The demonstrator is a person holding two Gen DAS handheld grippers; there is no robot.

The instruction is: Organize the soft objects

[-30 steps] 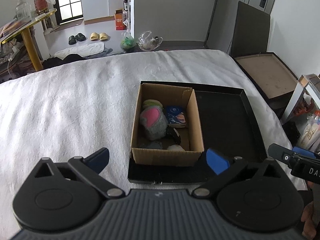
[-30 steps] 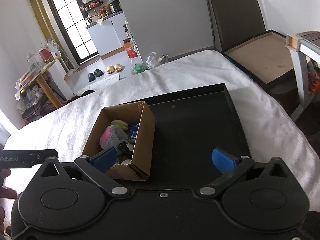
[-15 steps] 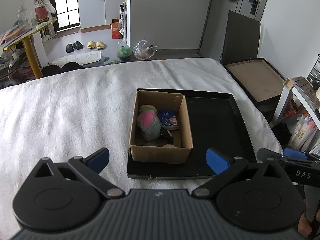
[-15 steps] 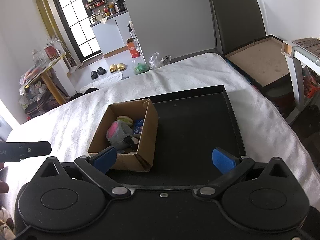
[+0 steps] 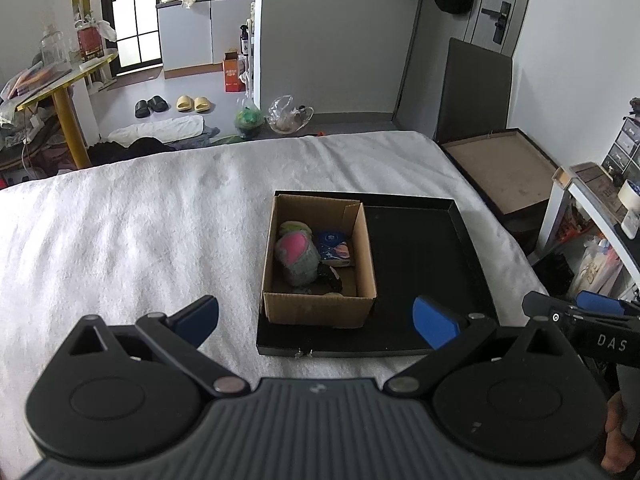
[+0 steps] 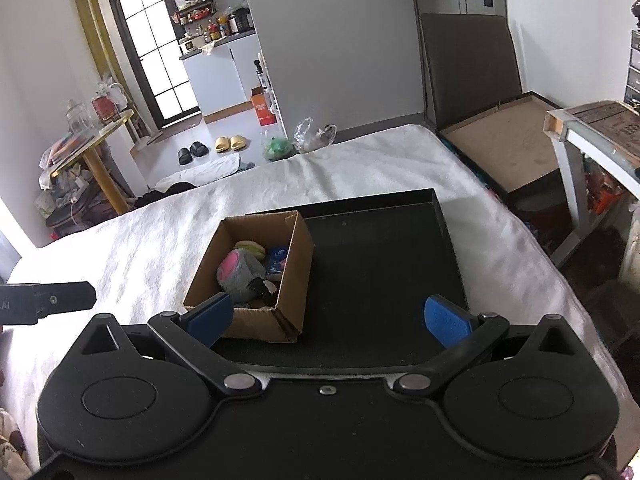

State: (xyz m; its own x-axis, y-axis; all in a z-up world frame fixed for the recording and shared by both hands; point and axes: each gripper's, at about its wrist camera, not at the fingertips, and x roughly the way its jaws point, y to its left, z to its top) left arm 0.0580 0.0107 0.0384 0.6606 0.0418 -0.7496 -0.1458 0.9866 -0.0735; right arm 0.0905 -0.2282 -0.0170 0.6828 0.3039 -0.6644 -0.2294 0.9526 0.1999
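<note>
A cardboard box stands in the left part of a black tray on the white bed. It holds a grey and pink plush, a pale green soft item, a blue packet and a small black item. My left gripper is open and empty, above the bed short of the tray. My right gripper is open and empty over the tray's near edge; the box, plush and tray show there too.
The white bedcover spreads to the left. A brown-lined open case sits beyond the bed's right side. A white shelf unit stands at the right. A yellow table, slippers and bags are on the floor behind.
Both grippers have drawn back and up from the box and tray, which look smaller now. Both stay open and empty. The box's contents have not moved.
</note>
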